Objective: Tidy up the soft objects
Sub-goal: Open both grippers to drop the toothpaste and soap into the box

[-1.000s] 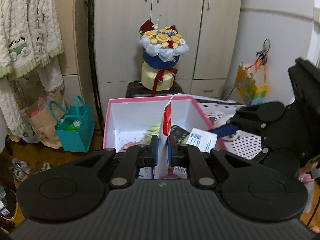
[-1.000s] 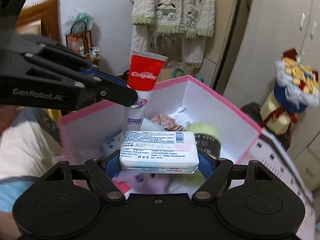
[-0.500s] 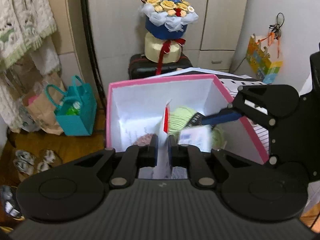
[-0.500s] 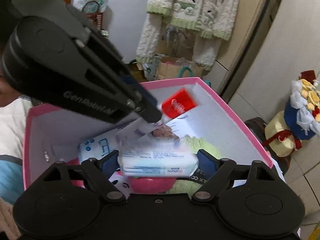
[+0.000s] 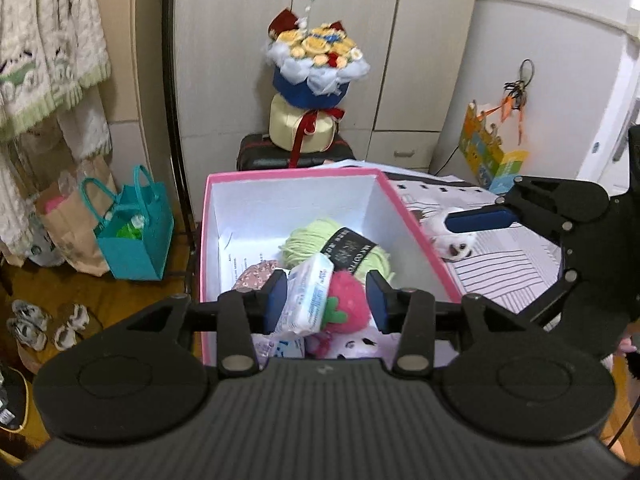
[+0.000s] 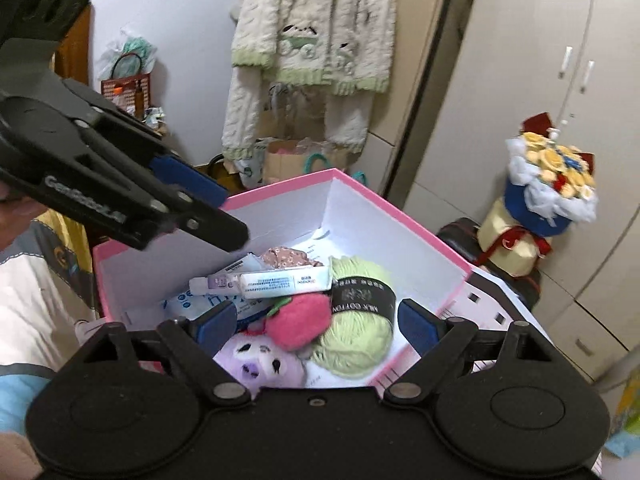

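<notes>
A pink box (image 5: pixel 288 178) (image 6: pixel 400 210) holds soft things: green yarn (image 5: pixel 316 236) (image 6: pixel 356 332), a strawberry plush (image 5: pixel 347 305) (image 6: pixel 300 320), a purple plush (image 6: pixel 260 364) and a floral pouch (image 6: pixel 288 258). A white tissue pack (image 5: pixel 310 298) (image 6: pixel 286 282) and a toothpaste tube (image 6: pixel 214 280) lie loose on top. My left gripper (image 5: pixel 327 304) (image 6: pixel 212 210) hovers over the box's near side, its jaws opening and gripping nothing. My right gripper (image 6: pixel 316 326) hangs over the box with jaws wide and still opening, nothing between them; one of its fingers (image 5: pixel 476 218) shows at the right.
A flower bouquet (image 5: pixel 316 60) stands on a dark suitcase (image 5: pixel 256 156) before the wardrobe behind the box. A teal bag (image 5: pixel 136 236) and paper bag sit on the floor at left, with shoes nearby. Striped bedding (image 5: pixel 500 264) and a small plush lie to the right. Knitwear hangs on the wall.
The left gripper let go of the toothpaste tube and the right let go of the tissue pack; both now lie in the box. Both grippers dipped toward the box and drew back.
</notes>
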